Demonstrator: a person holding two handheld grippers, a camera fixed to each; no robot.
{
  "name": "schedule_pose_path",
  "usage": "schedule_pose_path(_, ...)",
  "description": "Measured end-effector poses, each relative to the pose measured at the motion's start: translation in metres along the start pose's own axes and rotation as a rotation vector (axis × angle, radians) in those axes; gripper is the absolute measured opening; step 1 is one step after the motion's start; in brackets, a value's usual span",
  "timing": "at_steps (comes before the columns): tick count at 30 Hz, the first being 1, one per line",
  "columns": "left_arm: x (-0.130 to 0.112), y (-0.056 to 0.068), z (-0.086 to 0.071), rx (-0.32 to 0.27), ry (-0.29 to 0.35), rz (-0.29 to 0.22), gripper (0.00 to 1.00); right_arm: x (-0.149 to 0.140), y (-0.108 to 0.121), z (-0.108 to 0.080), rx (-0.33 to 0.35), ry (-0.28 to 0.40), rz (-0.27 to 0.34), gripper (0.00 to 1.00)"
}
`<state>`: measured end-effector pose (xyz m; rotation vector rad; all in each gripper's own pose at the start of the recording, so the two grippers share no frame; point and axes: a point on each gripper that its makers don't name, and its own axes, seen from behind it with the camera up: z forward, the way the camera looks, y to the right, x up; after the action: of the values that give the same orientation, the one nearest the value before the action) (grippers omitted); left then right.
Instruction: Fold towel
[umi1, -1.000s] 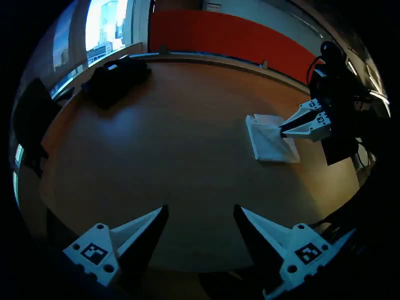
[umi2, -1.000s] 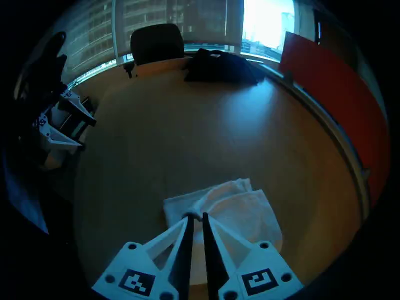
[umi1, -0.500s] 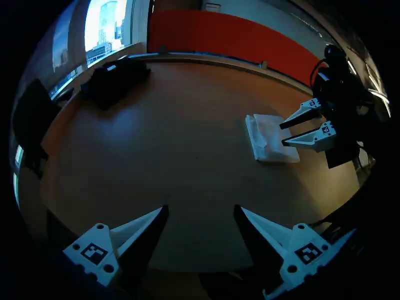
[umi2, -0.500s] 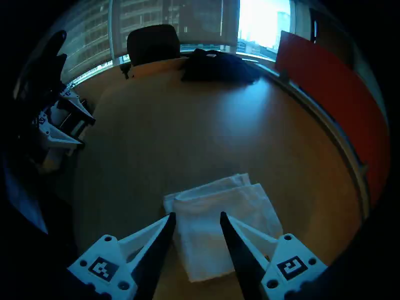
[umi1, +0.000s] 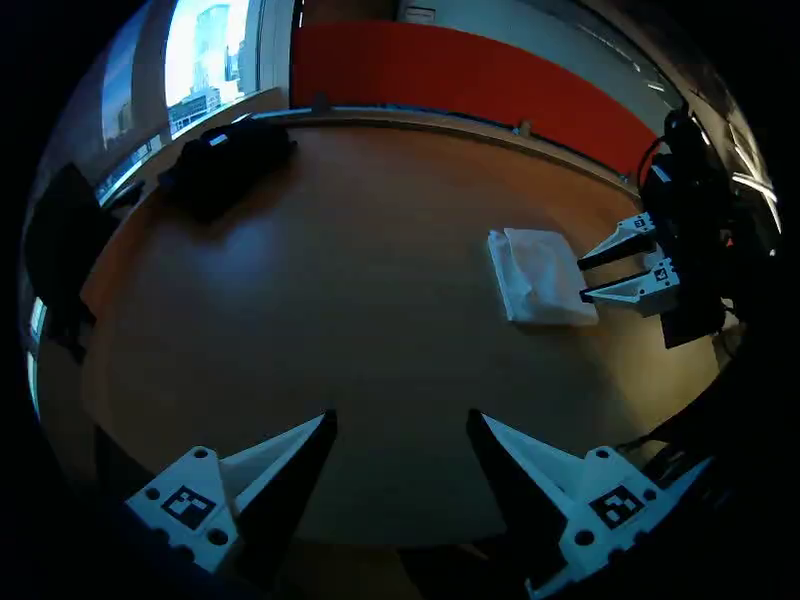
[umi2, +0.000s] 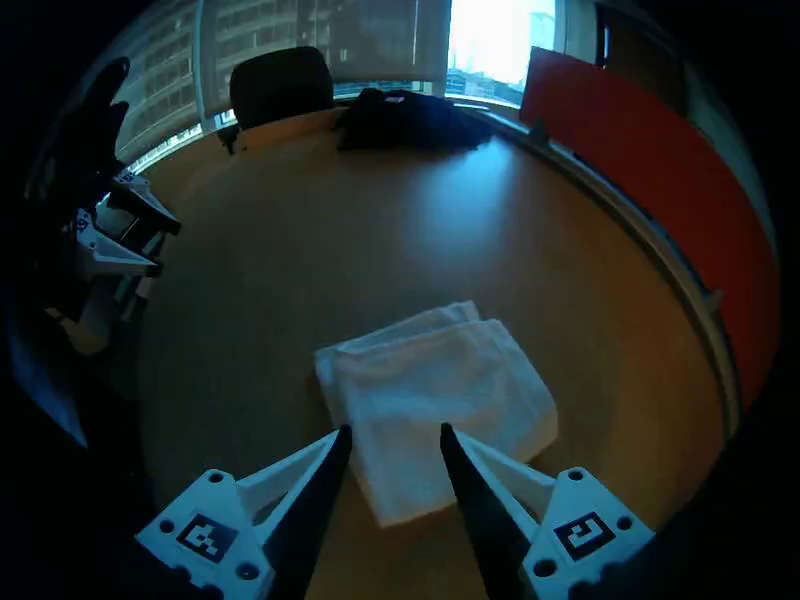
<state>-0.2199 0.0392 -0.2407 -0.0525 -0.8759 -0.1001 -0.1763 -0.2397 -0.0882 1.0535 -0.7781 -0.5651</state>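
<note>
Both jaws wide: right gripper (umi2: 395, 430) apparently just clear of the towel (umi2: 440, 385) edge, left gripper (umi1: 400, 417) well apart

The left gripper (umi1: 400, 418) and right gripper (umi2: 395, 430) each have white, wedge-shaped fingers with dark inner faces, small round holes and black square markers near the base.

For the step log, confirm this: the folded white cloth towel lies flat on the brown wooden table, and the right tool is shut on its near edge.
No: the right tool is open, its jaws apart at the near edge of the folded white cloth towel; the right gripper view shows it. The towel lies flat on the brown wooden table.
</note>
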Motion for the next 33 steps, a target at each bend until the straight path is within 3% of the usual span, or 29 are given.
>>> schedule_pose_path(23,-0.002,0.004,0.000,-0.006,-0.006,0.011,0.97,-0.070,-0.012,-0.004,-0.054,-0.090,0.077,0.67)
schedule_pose_path(33,-0.002,0.005,-0.001,-0.006,-0.006,0.014,0.97,-0.076,-0.010,-0.002,-0.068,-0.093,0.134,0.43)
